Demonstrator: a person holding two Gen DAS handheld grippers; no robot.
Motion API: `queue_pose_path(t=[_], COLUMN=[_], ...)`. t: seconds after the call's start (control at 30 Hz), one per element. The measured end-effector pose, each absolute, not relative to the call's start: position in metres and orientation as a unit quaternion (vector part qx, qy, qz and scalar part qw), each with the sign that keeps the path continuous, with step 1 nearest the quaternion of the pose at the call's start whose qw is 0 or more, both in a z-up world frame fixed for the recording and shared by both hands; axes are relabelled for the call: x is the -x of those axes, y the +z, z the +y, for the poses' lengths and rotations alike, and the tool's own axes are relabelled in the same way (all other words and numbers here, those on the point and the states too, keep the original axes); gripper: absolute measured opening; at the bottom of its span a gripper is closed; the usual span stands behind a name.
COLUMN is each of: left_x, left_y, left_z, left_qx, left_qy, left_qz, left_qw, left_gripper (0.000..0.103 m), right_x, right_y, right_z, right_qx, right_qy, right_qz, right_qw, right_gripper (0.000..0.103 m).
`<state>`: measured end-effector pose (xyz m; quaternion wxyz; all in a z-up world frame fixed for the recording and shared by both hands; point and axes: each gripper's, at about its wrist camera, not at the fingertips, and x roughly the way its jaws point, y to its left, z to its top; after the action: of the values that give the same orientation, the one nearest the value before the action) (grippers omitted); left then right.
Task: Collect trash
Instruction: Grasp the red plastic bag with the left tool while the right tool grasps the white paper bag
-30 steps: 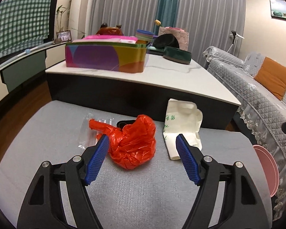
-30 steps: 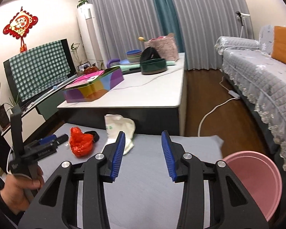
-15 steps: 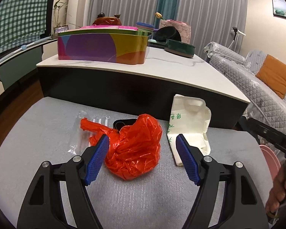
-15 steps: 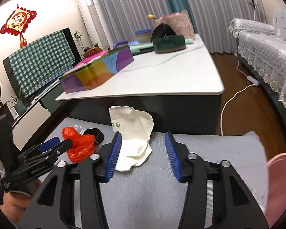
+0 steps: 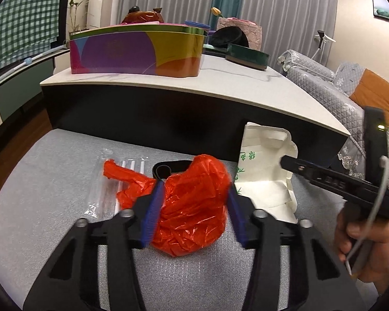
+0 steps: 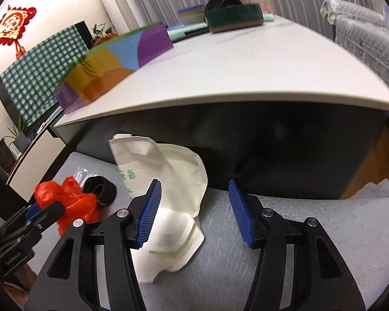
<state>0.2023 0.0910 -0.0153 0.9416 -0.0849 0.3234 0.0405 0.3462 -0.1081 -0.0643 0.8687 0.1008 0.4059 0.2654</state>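
Down on the grey cushion (image 5: 51, 181), a crumpled red plastic bag (image 5: 192, 204) was seen between the blue pads of the left tongs (image 5: 194, 207). These tongs had just been closing, and both pads were pressed against the sides of the bag, so the bag was clamped. A clear packet of white sticks (image 5: 109, 181) was seen lying just beside the bag, partly under its tail, and a black band (image 5: 168, 168) was seen right behind it.

A white paper bag (image 6: 168, 194) with green print was seen crumpled on the same cushion, close to the red bag, with its top leaned against the dark side of the bench (image 6: 246, 90). The right tongs (image 6: 194, 212) had just been opening and were held apart. Their left pad (image 6: 149, 212) was seen in front of the white bag, and nothing was gripped by them. A person's hand (image 5: 363, 248) was seen wrapped around the right tool's handle. A rainbow-coloured tin (image 5: 137, 51) was seen on top of the bench.
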Motion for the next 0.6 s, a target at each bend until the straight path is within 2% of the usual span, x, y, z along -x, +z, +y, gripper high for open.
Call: queue_pose_path(t=[0.07,0.1,0.2,0.27,0.33,0.6], left_x=[-0.202,-0.202,-0.201,-0.2,-0.199,-0.189], left_y=[-0.014,-0.014,-0.013,-0.013,-0.011,-0.001], left_z=[0.09,0.09,0.091,0.092,0.091,0.09], left_qx=[0.085,0.085,0.085,0.087,0.086,0.085], left_qy=[0.039,0.039,0.042,0.044,0.044,0.038], left_qz=[0.325,0.324,0.325,0.325,0.324,0.314], left_qw=[0.941,0.941,0.941,0.941,0.941,0.945], left_gripper=[0.037,0.035,0.032,0.032,0.031,0.029], right_x=[-0.35,-0.349,-0.35,-0.349,-0.345,-0.314], right_y=[-0.066,-0.066,-0.066,-0.065,-0.063,-0.035], right_z=[-0.104,-0.101,-0.096,-0.094,-0.094,-0.105], right_qx=[-0.106,-0.101,-0.094,-0.093,-0.092,-0.07], right_qy=[0.269,0.27,0.282,0.286,0.291,0.281], right_qz=[0.412,0.412,0.416,0.418,0.416,0.38], right_qw=[0.864,0.864,0.86,0.857,0.856,0.878], right_gripper=[0.061,0.059,0.04,0.02,0.013,0.007])
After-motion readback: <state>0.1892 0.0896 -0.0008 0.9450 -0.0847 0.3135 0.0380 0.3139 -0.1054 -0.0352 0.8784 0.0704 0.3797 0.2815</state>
